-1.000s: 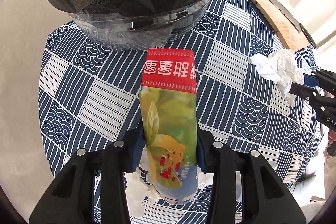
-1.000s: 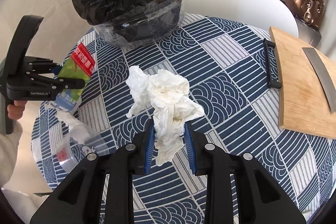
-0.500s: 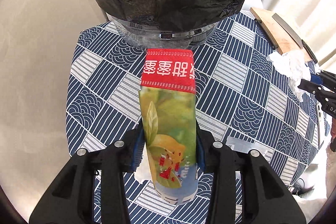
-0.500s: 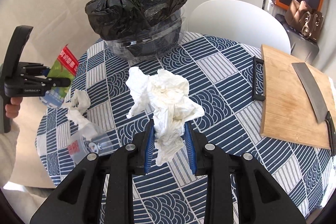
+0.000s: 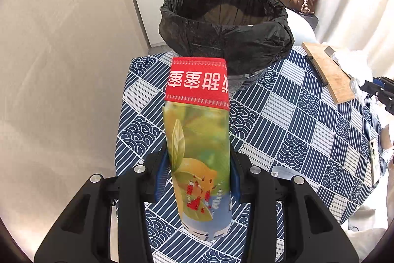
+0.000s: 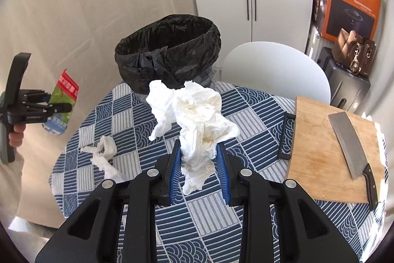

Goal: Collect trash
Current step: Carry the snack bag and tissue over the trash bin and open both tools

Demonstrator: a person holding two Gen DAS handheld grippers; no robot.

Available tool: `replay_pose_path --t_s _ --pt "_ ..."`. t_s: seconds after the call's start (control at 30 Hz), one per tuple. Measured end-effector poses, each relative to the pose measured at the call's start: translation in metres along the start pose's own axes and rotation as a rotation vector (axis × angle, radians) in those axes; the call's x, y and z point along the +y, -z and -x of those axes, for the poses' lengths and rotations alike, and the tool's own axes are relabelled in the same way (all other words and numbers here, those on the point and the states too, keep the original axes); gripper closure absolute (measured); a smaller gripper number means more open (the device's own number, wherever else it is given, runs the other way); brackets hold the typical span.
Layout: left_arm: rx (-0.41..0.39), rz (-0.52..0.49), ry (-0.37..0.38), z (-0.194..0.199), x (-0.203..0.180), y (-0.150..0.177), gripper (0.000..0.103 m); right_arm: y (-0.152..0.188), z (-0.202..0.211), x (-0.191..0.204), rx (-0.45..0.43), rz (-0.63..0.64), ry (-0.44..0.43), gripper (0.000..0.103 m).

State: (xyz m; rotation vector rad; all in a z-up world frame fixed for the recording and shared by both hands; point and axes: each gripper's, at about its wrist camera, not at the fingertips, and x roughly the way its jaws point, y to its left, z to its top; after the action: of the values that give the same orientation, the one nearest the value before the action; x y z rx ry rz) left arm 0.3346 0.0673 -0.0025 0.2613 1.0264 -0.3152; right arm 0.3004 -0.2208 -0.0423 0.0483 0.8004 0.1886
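Black-lined bin [image 5: 225, 26] at the far edge of the patterned table [image 5: 283, 130], mouth open. Left gripper [image 5: 199, 174]: fingers closed on a flattened carton [image 5: 198, 139], red end forward, held above the table short of the bin. Right gripper [image 6: 198, 171]: fingers pinched on a wad of tissue [image 6: 194, 120], also raised and short of the bin. One loose tissue scrap [image 6: 103, 152] remains on the cloth. Board [image 6: 327, 152] with cleaver [image 6: 349, 139] at right. Risk: released too early, the light tissue probably drifts and misses the rim; the long carton may catch the liner and tip outward.
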Motion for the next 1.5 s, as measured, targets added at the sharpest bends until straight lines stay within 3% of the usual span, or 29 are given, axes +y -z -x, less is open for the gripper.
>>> replay_pose_path --t_s 0.3,0.6,0.9,1.37,1.43,1.47,1.5 --pt "-0.091 -0.005 -0.008 0.032 0.028 -0.029 0.061 -0.051 0.016 0.014 -0.088 0.039 0.018 0.077" --pt "-0.146 -0.091 0.003 0.035 0.047 -0.072 0.060 -0.098 0.008 0.025 -0.129 0.023 0.022 0.077" --pt "-0.210 -0.173 0.072 0.019 0.049 -0.118 0.060 -0.137 -0.011 0.034 -0.157 0.013 0.035 0.077" --pt "-0.276 -0.244 0.210 -0.016 0.031 -0.174 0.058 -0.172 -0.064 0.049 -0.100 0.061 0.044 0.077" --pt "-0.279 -0.261 0.220 -0.021 0.027 -0.180 0.053 -0.175 -0.070 0.048 -0.094 0.053 0.050 0.074" --pt "-0.291 -0.269 0.227 -0.022 0.025 -0.182 0.046 -0.176 -0.074 0.047 -0.086 0.050 0.047 0.069" --pt "-0.310 -0.278 0.233 -0.023 0.024 -0.183 0.041 -0.177 -0.078 0.046 -0.073 0.057 0.047 0.053"
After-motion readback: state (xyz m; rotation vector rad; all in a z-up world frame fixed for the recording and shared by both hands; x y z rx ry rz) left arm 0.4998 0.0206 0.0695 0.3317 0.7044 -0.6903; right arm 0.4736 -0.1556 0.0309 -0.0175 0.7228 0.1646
